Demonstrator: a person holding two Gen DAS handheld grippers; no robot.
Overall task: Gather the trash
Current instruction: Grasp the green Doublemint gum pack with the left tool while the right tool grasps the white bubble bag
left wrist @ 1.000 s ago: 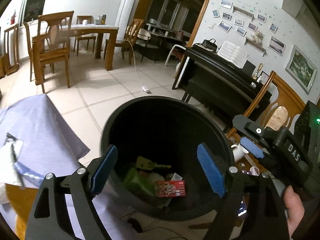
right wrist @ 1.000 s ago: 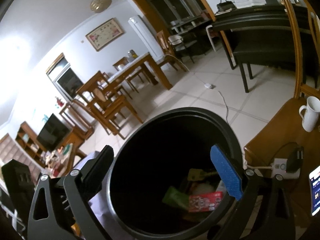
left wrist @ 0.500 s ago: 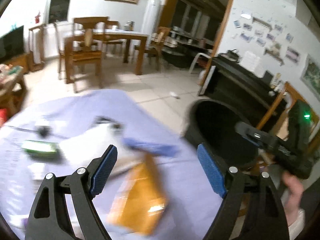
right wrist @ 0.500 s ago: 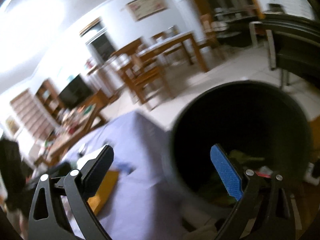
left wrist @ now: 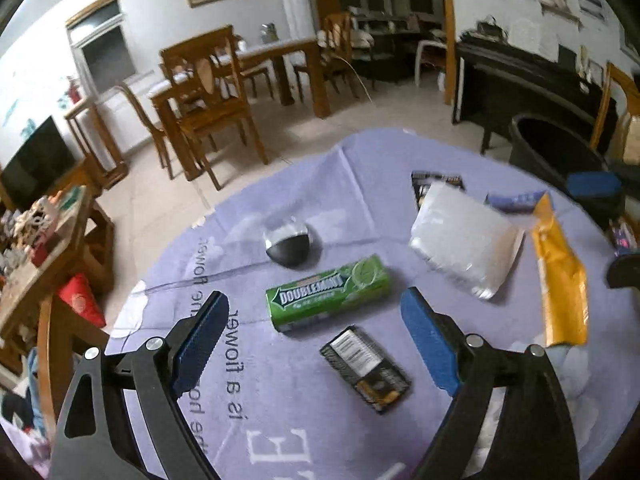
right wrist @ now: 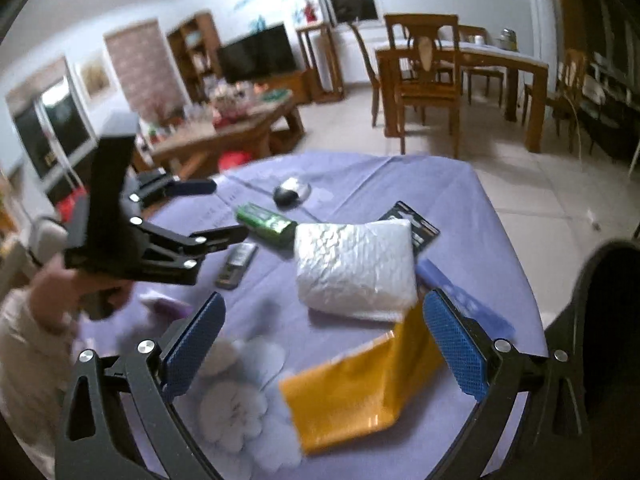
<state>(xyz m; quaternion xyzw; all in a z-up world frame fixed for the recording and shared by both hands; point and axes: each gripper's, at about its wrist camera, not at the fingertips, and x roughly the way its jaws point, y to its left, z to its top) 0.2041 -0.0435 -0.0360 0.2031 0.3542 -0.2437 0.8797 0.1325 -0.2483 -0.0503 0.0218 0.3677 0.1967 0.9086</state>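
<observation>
My left gripper (left wrist: 316,340) is open and empty above the purple tablecloth (left wrist: 280,420). Just ahead of it lie a green Doublemint pack (left wrist: 328,292) and a small black packet (left wrist: 366,368). A white padded mailer (left wrist: 466,240) and a yellow mailer (left wrist: 560,276) lie to the right. My right gripper (right wrist: 324,348) is open and empty over the yellow mailer (right wrist: 360,392), with the white mailer (right wrist: 356,268) beyond it. The left gripper also shows in the right wrist view (right wrist: 212,212). The black trash bin (left wrist: 556,152) stands at the table's right edge.
A black and silver mouse-like object (left wrist: 288,244) lies beyond the green pack. A black packet (left wrist: 436,184) and a blue wrapper (left wrist: 512,202) lie behind the white mailer. Wooden chairs and a dining table (left wrist: 224,80) stand across the tiled floor. A piano (left wrist: 532,80) is at the right.
Both grippers have swung left, away from the trash bin and back over the table. The bin has gone from filling the views to the right edge. Both jaws stay open.
</observation>
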